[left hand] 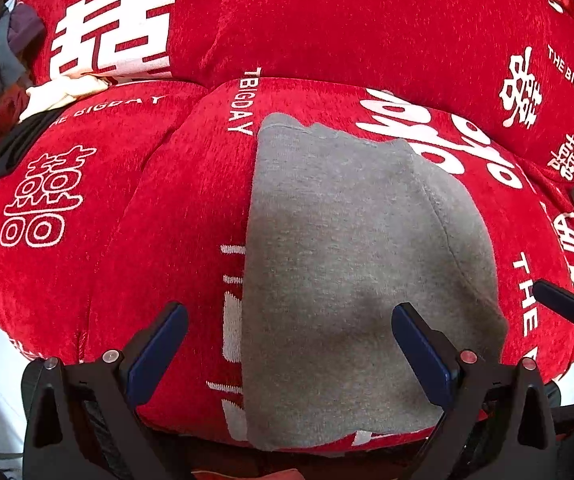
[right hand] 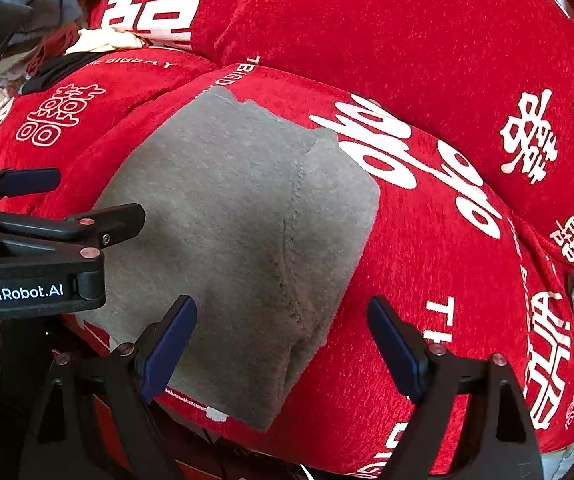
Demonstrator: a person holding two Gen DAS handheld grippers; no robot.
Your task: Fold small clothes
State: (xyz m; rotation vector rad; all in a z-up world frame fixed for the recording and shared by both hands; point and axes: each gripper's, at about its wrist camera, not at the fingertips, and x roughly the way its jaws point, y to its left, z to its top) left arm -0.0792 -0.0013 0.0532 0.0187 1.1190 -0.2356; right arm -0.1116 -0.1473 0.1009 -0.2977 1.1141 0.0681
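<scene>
Both our tools sit closest to the lens: left tool [left hand: 290,354] with fingers spread wide and nothing between them, right tool [right hand: 281,344] likewise spread and empty. Grey garment [left hand: 351,264] lies folded flat on the red sofa cushion [left hand: 159,208], near its front edge, apart from both sets of fingers.

Risks we see from here:
- Cushion is soft and domed. Pressing down to pinch could sink the fabric and we'd grab sofa cover along with the garment.
- Near hem sits close to the cushion's front edge; a drag toward us could pull it off.
- Thick seam ridge [right hand: 291,240] runs down the middle; folding across it may spring back open.
- Left tool shows in the right wrist view, just beside the garment's left edge. Tools are close enough to clash if both go in together.
- Clothes pile [left hand: 3,80] at far left is well apart, no interference.
</scene>
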